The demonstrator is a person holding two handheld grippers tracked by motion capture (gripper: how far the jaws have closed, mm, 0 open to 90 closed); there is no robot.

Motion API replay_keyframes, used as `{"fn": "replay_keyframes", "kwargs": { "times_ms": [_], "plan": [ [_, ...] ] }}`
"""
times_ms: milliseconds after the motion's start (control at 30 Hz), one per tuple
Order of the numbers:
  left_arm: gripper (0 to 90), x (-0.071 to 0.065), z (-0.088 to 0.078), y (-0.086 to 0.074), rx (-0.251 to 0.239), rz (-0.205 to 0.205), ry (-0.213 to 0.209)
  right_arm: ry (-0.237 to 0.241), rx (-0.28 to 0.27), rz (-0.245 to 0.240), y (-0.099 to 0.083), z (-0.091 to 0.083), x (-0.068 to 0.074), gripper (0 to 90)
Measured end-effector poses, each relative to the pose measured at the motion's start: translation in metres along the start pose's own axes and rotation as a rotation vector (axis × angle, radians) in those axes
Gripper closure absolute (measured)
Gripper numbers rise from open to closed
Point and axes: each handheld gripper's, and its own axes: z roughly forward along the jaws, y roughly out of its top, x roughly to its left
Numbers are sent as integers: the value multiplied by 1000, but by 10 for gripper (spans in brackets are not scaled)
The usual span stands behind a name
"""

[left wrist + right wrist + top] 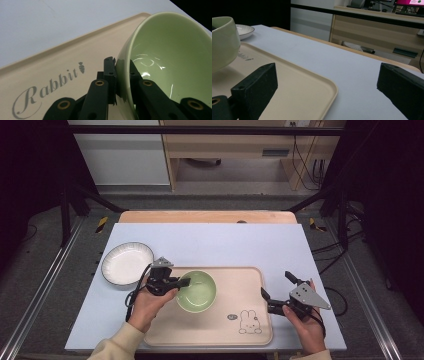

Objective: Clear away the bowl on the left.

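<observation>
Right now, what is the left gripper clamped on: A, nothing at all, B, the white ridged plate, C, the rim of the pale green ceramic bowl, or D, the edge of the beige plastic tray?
C: in the left gripper view the left gripper has one jaw outside and one inside the wall of the pale green ceramic bowl, pinching its rim above the beige plastic tray.

grippers: black jaws (pixel 117 82), brass screws | grey tri plates | sleeves: cream, prob. knit
</observation>
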Motion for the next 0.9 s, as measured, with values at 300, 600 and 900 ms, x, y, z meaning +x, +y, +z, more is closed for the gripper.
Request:
{"fn": "replay_keyframes", "kwargs": {
  "times_ms": [300,600,900],
  "plan": [
    [833,-8,7,-7,35,23,-12,0,1,0,0,0,0,34],
    [833,-14,10,-11,63,37,-21,-1,2,-1,0,0,0,34],
    [833,-15,14,-14,86,38,-23,0,3,-3,0,0,0,35]
  ]
}}
